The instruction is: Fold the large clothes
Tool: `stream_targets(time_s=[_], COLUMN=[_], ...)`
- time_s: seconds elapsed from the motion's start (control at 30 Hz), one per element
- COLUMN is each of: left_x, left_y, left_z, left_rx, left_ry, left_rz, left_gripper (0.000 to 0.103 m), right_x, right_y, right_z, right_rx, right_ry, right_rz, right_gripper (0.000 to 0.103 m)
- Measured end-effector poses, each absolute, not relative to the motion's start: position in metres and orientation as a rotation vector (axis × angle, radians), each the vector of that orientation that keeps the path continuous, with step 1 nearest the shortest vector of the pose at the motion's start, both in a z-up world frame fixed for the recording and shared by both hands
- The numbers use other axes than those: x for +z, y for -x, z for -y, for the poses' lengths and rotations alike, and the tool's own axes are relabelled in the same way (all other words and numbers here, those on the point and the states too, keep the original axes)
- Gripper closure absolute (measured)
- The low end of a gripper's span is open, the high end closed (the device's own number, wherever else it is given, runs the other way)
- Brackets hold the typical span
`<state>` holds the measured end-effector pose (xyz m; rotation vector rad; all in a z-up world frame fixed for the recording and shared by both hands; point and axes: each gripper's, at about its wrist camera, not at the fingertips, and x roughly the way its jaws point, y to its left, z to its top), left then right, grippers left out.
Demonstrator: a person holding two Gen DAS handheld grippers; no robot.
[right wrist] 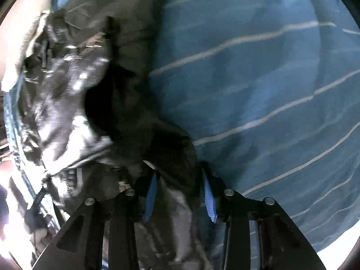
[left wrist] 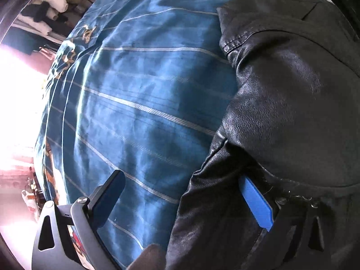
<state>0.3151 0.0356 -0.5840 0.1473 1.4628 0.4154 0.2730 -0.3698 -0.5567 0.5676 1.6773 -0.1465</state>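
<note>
A black leather jacket [left wrist: 281, 94] lies on the blue striped bedspread [left wrist: 139, 85], filling the right side of the left wrist view. My left gripper [left wrist: 180, 180] stands wide open. Its dark left finger [left wrist: 110, 198] is over the bedspread, and its blue-padded right finger [left wrist: 256, 202] is tucked under a fold of the jacket. In the right wrist view the jacket [right wrist: 67, 94] is bunched and shiny at the left. My right gripper [right wrist: 178, 173] has a thick fold of it filling the gap between its blue pads [right wrist: 150, 195]. The picture is blurred.
The striped bedspread [right wrist: 270, 90] stretches to the right of the jacket. Beyond the bed's far left edge are stacked clothes and towels [left wrist: 51, 6], and bright glare washes out the left side [left wrist: 15, 90]. A pale strip [right wrist: 333, 254] shows at the lower right.
</note>
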Motion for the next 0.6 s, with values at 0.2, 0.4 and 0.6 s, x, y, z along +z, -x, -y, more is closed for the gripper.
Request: stream_targets(time_s=[0.2, 0.4, 0.6], left_x=[-0.585, -0.584, -0.582], left_y=[-0.318, -0.314, -0.309], left_z=[-0.045, -0.042, -0.037], left_rx=[0.391, 0.381, 0.368], left_ry=[-0.126, -0.134, -0.147], left_rz=[-1.451, -1.427, -1.401], left_gripper=[0.000, 0.000, 0.000], right_x=[-0.552, -0.560, -0.564], right_y=[-0.282, -0.295, -0.301], right_z=[0.346, 0.341, 0.328], right_rx=[-0.276, -0.361, -0.379], right_ry=[-0.380, -0.203, -0.102], right_rz=[-1.684, -1.673, -1.687], right_gripper=[0.060, 0.058, 0.054])
